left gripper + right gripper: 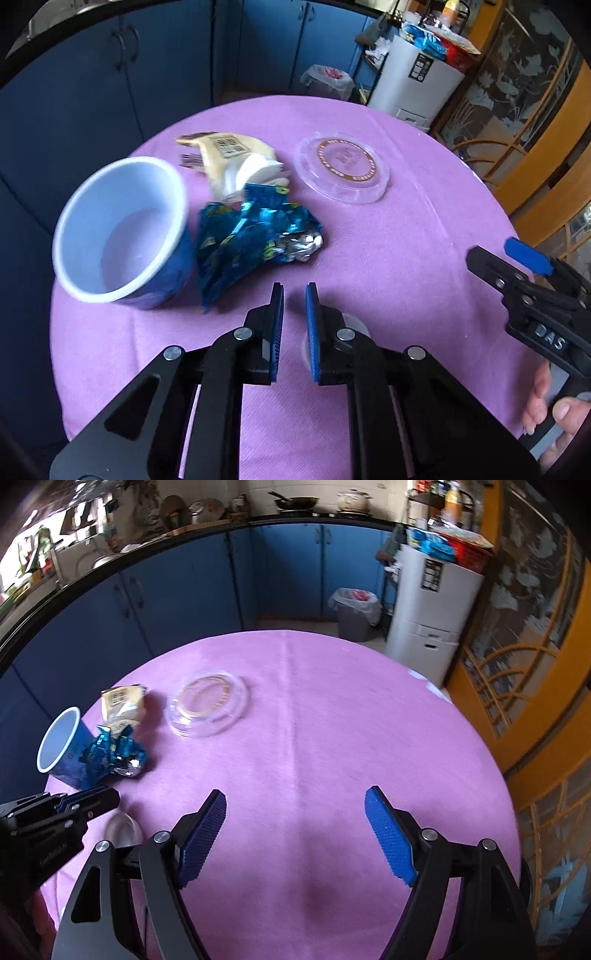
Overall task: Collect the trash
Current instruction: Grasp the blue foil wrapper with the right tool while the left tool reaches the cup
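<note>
On the round table with a purple cloth (369,240) lie a blue paper cup (122,232) on its side, a crumpled blue foil wrapper (251,243), a cream snack packet (229,158) and a clear plastic lid (343,166). My left gripper (294,291) hovers just in front of the wrapper, jaws a narrow gap apart with nothing between them. A small clear piece (123,829) lies under it. My right gripper (295,805) is wide open and empty above the middle of the cloth (332,720). The cup (61,746), wrapper (114,755), packet (123,705) and lid (207,709) lie to its far left.
A lined grey trash bin (354,613) stands on the floor beyond the table, next to a white appliance (432,605). Blue kitchen cabinets (184,587) run behind. An orange glazed door (535,627) is at the right.
</note>
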{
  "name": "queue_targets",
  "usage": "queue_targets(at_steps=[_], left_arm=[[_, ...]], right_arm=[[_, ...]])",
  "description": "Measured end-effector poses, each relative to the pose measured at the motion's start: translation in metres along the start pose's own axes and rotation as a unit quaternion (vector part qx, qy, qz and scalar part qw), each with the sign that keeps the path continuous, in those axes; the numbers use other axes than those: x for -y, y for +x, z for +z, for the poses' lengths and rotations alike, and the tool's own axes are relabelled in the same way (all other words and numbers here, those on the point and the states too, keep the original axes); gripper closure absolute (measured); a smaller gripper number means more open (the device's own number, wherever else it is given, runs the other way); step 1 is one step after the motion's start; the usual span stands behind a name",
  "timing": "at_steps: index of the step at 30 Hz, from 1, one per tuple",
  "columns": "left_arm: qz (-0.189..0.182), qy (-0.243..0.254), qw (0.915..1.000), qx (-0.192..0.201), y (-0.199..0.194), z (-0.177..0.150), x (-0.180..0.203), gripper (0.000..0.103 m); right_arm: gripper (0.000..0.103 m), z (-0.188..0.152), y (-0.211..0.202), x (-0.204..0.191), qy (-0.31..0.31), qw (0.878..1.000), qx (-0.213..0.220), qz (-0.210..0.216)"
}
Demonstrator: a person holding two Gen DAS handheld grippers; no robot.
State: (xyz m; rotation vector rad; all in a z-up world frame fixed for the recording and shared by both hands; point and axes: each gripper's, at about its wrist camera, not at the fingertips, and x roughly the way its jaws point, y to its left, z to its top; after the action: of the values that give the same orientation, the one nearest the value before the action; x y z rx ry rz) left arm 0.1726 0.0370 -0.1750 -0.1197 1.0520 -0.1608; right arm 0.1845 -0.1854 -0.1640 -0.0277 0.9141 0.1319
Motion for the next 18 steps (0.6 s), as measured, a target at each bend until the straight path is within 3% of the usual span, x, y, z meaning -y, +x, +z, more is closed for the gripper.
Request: queue_targets(at_steps=[6, 10, 15, 16, 17, 18], left_arm=[[0.009, -0.012, 0.9998, 0.010, -0.019, -0.009, -0.021, 0.093], [0.003, -0.025, 0.9997, -0.006, -0.020, -0.018, -0.038, 0.092], [-0.011, -0.058, 0.9982, -0.011, -0.022, -0.019, -0.066, 0.086], [-0.008, -0.065, 0.9978, -0.009, -0.023, -0.018, -0.073, 0.072], [-0.004, -0.072, 0.9974, -0.002, -0.025, -0.017, -0.080, 0.034], [-0.002, -0.077, 0.9970, 0.007, -0.028, -0.016, -0.085, 0.011]], right_arm=[[0.028, 0.015, 0.014, -0.036, -0.031, 0.999, -0.001, 0.034], [0.028, 0.023, 0.023, -0.062, -0.057, 0.997, -0.004, 0.057], [0.027, 0.030, 0.031, -0.096, -0.092, 0.991, -0.012, 0.093], [0.027, 0.030, 0.030, -0.100, -0.095, 0.991, -0.012, 0.099], [0.027, 0.032, 0.031, -0.105, -0.098, 0.990, -0.011, 0.105], [0.027, 0.032, 0.032, -0.108, -0.100, 0.989, -0.011, 0.107]])
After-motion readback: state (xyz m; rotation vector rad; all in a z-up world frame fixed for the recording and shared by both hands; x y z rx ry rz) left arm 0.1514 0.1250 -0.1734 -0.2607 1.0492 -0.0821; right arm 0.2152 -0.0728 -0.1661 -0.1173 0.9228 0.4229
